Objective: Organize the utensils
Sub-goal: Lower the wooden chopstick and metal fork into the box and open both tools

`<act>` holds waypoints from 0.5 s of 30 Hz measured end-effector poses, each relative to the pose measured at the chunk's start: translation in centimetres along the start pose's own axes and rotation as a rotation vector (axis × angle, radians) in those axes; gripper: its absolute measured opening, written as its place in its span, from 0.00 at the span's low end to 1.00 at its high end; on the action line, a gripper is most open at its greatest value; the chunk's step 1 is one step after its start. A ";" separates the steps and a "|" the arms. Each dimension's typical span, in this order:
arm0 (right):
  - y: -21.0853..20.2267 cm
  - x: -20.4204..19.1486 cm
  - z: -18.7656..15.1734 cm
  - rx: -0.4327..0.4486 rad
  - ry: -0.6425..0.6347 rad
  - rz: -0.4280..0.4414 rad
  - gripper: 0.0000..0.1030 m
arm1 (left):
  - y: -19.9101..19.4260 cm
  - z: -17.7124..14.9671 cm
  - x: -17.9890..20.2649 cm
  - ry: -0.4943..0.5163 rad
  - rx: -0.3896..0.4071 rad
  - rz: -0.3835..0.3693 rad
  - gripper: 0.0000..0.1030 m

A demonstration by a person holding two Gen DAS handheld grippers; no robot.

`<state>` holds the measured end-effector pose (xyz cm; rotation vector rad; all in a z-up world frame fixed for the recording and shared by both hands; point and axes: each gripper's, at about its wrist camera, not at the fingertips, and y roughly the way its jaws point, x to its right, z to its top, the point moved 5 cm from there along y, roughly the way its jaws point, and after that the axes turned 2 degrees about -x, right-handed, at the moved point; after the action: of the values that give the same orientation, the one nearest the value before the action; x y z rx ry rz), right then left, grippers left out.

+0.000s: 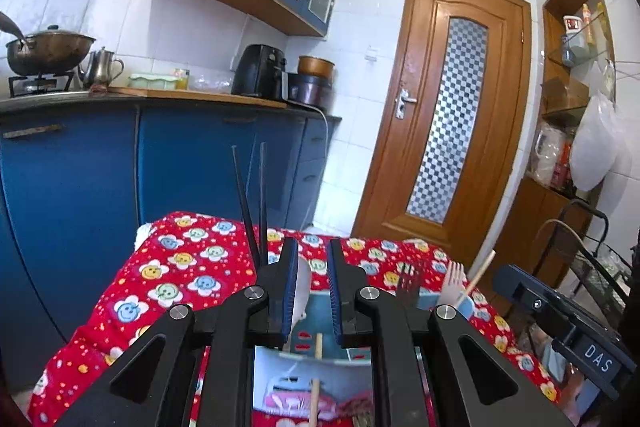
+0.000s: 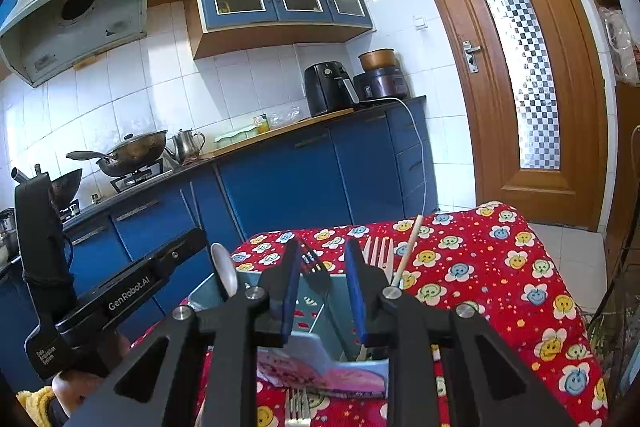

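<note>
Left wrist view looks over a pale blue plastic utensil caddy with slotted walls, standing on a table covered by a red cloth printed with smiling flowers. The caddy sits near the table's front edge, closest to the camera, about midway across. Upright in its left part stand two black chopsticks and a silver metal spoon, bowl up. Toward its right side a dark metal fork, a pale pink plastic fork and a light wooden chopstick also stand upright, the chopstick leaning right. Another thin wooden stick shows low inside the caddy.

The left gripper hovers just above the caddy, its blue-padded fingers slightly apart with nothing pressed between them; the spoon's bowl shows just behind the left pad.

Right wrist view shows the right gripper likewise over the caddy, its jaws a little apart and empty, the dark fork's tines visible behind the gap. A pink printed card or packet lies against the caddy's near wall, and a silver fork lies flat on the cloth at the front edge.

Beyond the table are blue kitchen cabinets, a black air fryer and a wooden door with chequered glass.
</note>
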<state>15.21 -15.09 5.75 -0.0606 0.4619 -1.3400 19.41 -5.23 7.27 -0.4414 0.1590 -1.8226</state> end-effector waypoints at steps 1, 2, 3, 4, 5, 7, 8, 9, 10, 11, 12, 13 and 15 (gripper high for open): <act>-0.2 0.0 -0.1 -0.002 0.004 0.001 0.25 | -0.2 0.0 0.0 0.001 -0.012 -0.005 0.14; -0.6 0.0 -0.1 -0.008 0.011 0.006 0.25 | -0.4 0.0 0.0 0.002 -0.019 -0.011 0.14; -0.8 0.0 -0.2 -0.011 0.015 0.008 0.25 | -0.6 -0.1 0.0 0.004 -0.032 -0.018 0.14; -1.1 0.0 -0.3 -0.015 0.019 0.008 0.25 | -0.8 -0.1 0.0 0.008 -0.044 -0.020 0.14; -1.4 0.0 -0.4 -0.020 0.023 0.009 0.25 | -1.0 -0.2 0.0 0.012 -0.055 -0.023 0.14; -1.9 -0.1 -0.7 -0.028 0.030 0.011 0.26 | -1.3 -0.5 0.0 0.015 -0.081 -0.030 0.14; -2.2 -0.1 -0.8 -0.031 0.034 0.012 0.26 | -1.5 -0.7 0.1 0.016 -0.094 -0.033 0.14; -2.4 -0.1 -1.0 -0.036 0.041 0.013 0.26 | -1.7 -1.0 0.1 0.015 -0.109 -0.036 0.14; -2.7 0.0 -1.2 -0.042 0.047 0.015 0.26 | -1.8 -1.2 0.0 0.013 -0.119 -0.038 0.14; -2.9 0.0 -1.3 -0.045 0.050 0.015 0.28 | -2.0 -1.5 0.0 0.008 -0.137 -0.042 0.14; -3.1 0.1 -1.5 -0.051 0.055 0.016 0.29 | -2.1 -1.8 -0.1 0.005 -0.147 -0.043 0.14; -3.3 0.1 -1.7 -0.056 0.057 0.016 0.30 | -2.1 -2.0 -0.1 0.002 -0.160 -0.044 0.14; -3.6 0.1 -2.1 -0.070 0.058 0.017 0.30 | -2.3 -2.5 -0.1 0.005 -0.182 -0.048 0.14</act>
<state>11.13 -15.57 4.89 -0.0761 0.5574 -1.3114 16.43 -4.78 5.70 -0.5723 0.3224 -1.8643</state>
